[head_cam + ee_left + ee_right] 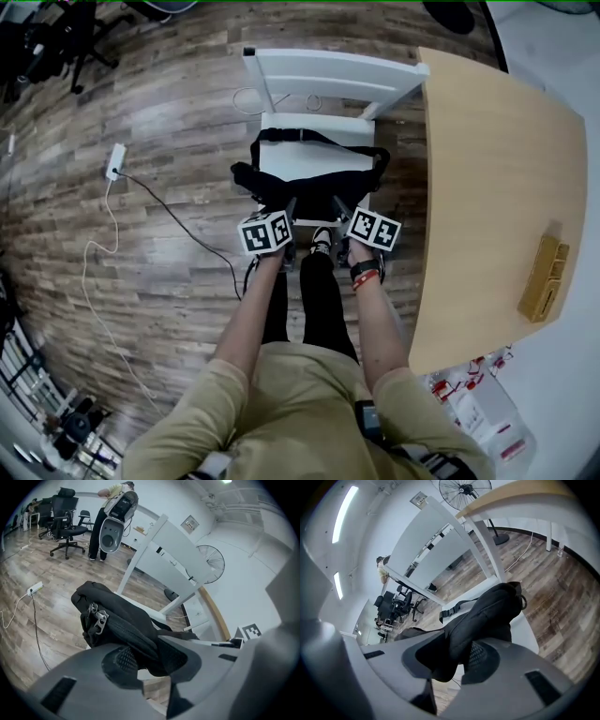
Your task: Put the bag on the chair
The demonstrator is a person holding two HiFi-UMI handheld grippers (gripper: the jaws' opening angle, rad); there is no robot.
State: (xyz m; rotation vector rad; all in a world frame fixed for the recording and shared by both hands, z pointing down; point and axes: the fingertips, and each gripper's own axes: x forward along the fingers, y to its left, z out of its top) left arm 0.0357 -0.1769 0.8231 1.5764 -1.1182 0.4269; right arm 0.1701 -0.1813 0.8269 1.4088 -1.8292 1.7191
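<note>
A black bag [281, 187] hangs at the front edge of the white chair's seat [314, 164], and its strap [309, 137] loops back across the seat. My left gripper [290, 206] is shut on the bag's left part. My right gripper [338, 206] is shut on its right part. In the left gripper view the bag [122, 620] with its metal zip pulls fills the gap of the left gripper [145, 660]. In the right gripper view the black fabric [487, 616] is pinched in the right gripper [457, 660], above the seat [525, 630].
The chair's backrest [323, 70] stands at the far side. A wooden table [497, 187] with a wooden block [544, 278] borders the chair on the right. A power strip [115, 161] and its cable lie on the floor at left. Office chairs [65, 522] and a person [112, 517] are far off.
</note>
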